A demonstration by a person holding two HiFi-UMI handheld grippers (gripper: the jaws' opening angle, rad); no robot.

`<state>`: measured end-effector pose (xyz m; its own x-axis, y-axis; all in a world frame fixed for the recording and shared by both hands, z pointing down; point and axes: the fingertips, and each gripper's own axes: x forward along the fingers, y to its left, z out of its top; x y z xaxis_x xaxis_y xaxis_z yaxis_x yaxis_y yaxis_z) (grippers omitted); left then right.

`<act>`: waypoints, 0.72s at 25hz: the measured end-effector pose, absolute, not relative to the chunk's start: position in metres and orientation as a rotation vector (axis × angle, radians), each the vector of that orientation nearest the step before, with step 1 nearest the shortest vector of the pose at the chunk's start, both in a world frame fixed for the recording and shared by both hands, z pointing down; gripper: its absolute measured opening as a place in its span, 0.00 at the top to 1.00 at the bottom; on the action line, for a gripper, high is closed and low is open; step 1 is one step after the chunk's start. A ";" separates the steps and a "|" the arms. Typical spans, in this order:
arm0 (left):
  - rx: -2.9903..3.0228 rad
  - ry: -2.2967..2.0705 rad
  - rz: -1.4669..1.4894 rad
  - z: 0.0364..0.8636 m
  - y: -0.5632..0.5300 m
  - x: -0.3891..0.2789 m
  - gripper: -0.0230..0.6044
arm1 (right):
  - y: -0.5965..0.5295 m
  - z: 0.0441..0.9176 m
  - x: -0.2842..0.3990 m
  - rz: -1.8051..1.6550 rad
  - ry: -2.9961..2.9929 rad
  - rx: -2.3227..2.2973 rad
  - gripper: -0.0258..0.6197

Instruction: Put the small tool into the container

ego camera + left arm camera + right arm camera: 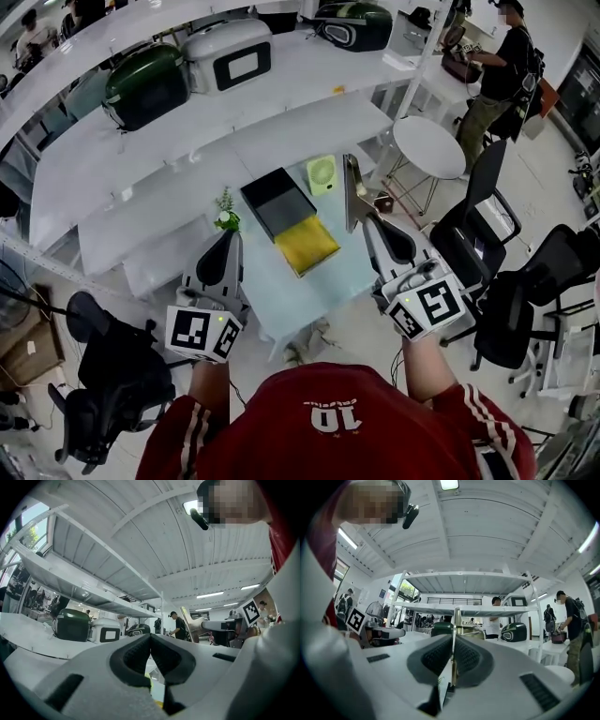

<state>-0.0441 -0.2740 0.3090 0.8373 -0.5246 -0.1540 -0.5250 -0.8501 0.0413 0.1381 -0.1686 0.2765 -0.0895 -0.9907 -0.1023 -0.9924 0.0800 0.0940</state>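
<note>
Small tool (353,187), a thin flat metal blade, is standing upright in the right gripper (371,225), to the right of the black container (278,200) and apart from it. The fingers (436,656) are clamping the blade edge-on. The left gripper (228,236) is hovering near-left of the container, its 2 fingers (133,656) pressing together on nothing. The container is lying on the glass worktop (281,300), with a yellow flat item (307,244) touching its near edge, a green fan (322,175) just right and a small plant (226,214) just left.
</note>
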 end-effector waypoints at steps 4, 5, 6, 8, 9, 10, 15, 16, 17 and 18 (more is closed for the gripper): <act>-3.027 0.889 0.209 0.325 -0.287 -0.032 0.97 | -0.184 0.286 0.148 0.206 2.312 -2.098 0.94; -3.028 0.895 0.202 0.326 -0.288 -0.030 0.97 | -0.187 0.288 0.150 0.200 2.316 -2.093 0.94; -3.027 0.897 0.195 0.327 -0.288 -0.027 0.97 | -0.190 0.290 0.153 0.193 2.319 -2.089 0.94; -3.019 0.891 0.178 0.326 -0.288 -0.020 0.97 | -0.196 0.292 0.160 0.180 2.324 -2.080 0.94; -3.013 0.890 0.169 0.326 -0.290 -0.017 0.97 | -0.200 0.293 0.163 0.172 2.326 -2.075 0.94; -3.008 0.892 0.162 0.326 -0.293 -0.014 0.97 | -0.204 0.295 0.166 0.163 2.332 -2.069 0.94; -3.030 0.928 0.100 0.350 -0.305 -0.008 0.97 | -0.227 0.327 0.173 0.055 2.396 -2.039 0.94; -3.037 0.939 0.082 0.357 -0.307 -0.008 0.97 | -0.231 0.335 0.174 0.026 2.410 -2.034 0.94; -3.044 0.949 0.068 0.362 -0.309 -0.006 0.97 | -0.235 0.344 0.175 0.000 2.426 -2.030 0.94; -3.049 0.956 0.057 0.367 -0.310 -0.005 0.97 | -0.239 0.352 0.176 -0.023 2.445 -2.027 0.94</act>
